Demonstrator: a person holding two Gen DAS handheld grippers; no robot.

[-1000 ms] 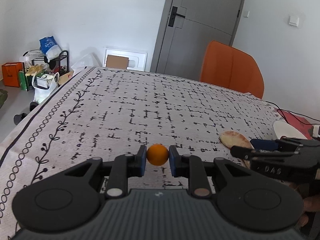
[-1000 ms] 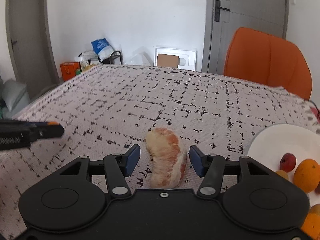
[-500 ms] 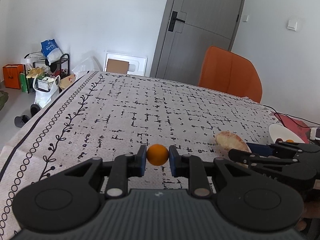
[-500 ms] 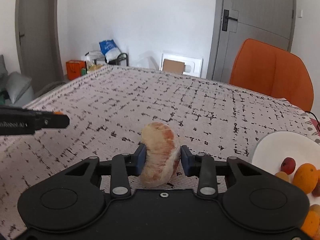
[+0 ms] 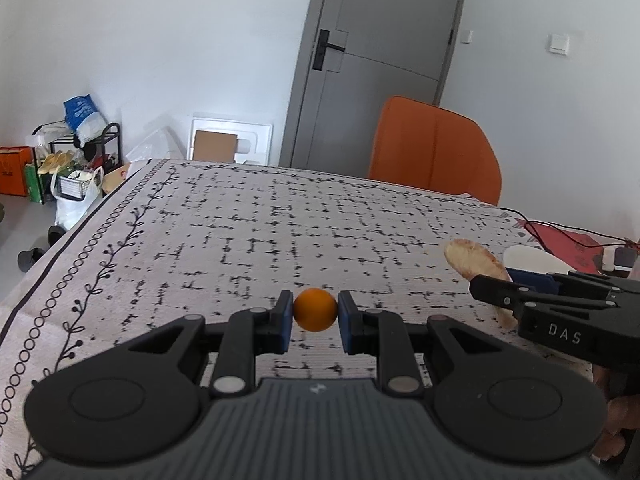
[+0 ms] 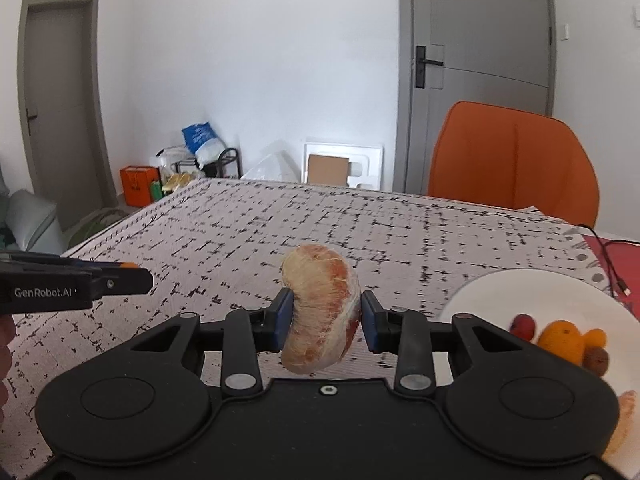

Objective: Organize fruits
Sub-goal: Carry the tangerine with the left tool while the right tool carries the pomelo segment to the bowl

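Right gripper (image 6: 322, 322) now pinching peeled pink pomelo segment (image 6: 320, 316), lifted clear; left gripper (image 5: 315, 322) clamping small orange fruit (image 5: 315, 309); ready for white plate (image 6: 532, 292).

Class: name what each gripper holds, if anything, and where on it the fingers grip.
Left gripper: small orange, pinched at its left and right sides. Right gripper: peeled pomelo wedge, clamped across its middle.

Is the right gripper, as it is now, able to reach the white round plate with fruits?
Probably yes: the right gripper, shut on the peeled pomelo segment, has bare tablecloth between it and the white round plate.
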